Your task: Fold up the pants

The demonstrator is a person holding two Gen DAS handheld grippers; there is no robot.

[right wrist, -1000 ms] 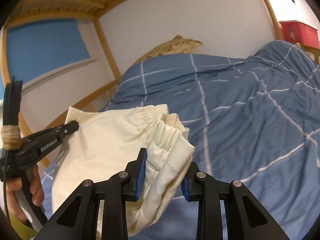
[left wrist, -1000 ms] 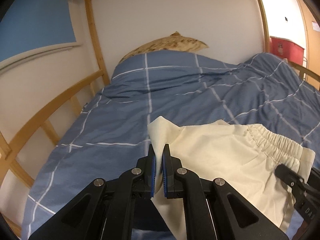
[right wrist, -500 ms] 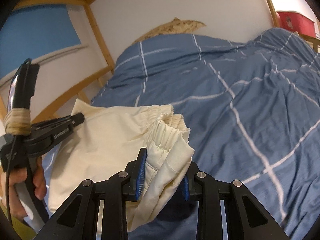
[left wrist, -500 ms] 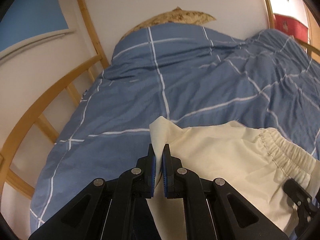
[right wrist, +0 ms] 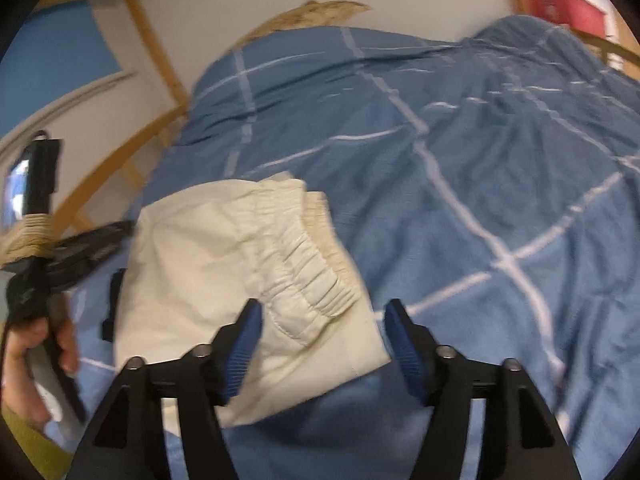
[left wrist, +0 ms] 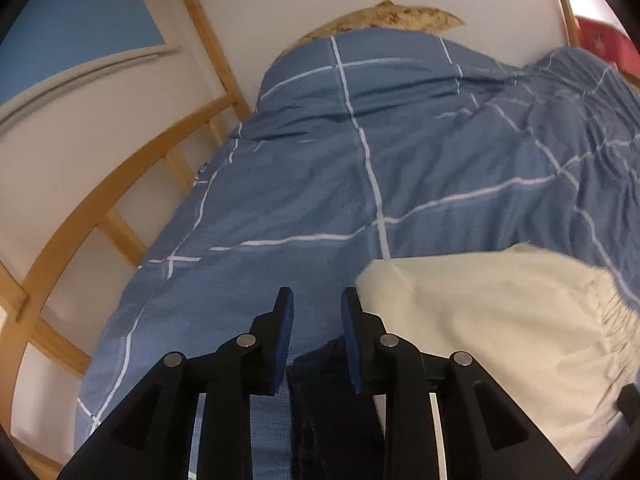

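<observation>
The cream pants (right wrist: 240,280) lie folded on the blue checked duvet (right wrist: 460,140), elastic waistband toward the right. In the left wrist view the pants (left wrist: 480,320) lie just right of my left gripper (left wrist: 316,312), which is open and empty, its right finger beside the fabric's near corner. My right gripper (right wrist: 320,324) is open wide and empty, its jaws standing over the waistband corner. The left gripper also shows in the right wrist view (right wrist: 92,240), held in a hand at the left edge of the pants.
A wooden bed frame rail (left wrist: 100,216) runs along the left side by the wall. A patterned pillow (left wrist: 384,16) lies at the head of the bed. A red box (right wrist: 560,8) stands at the far right. A dark strap (left wrist: 332,412) hangs under the left gripper.
Both grippers have opened and let go of the pants, which dropped flat onto the duvet. Both cameras have tilted down toward the bed.
</observation>
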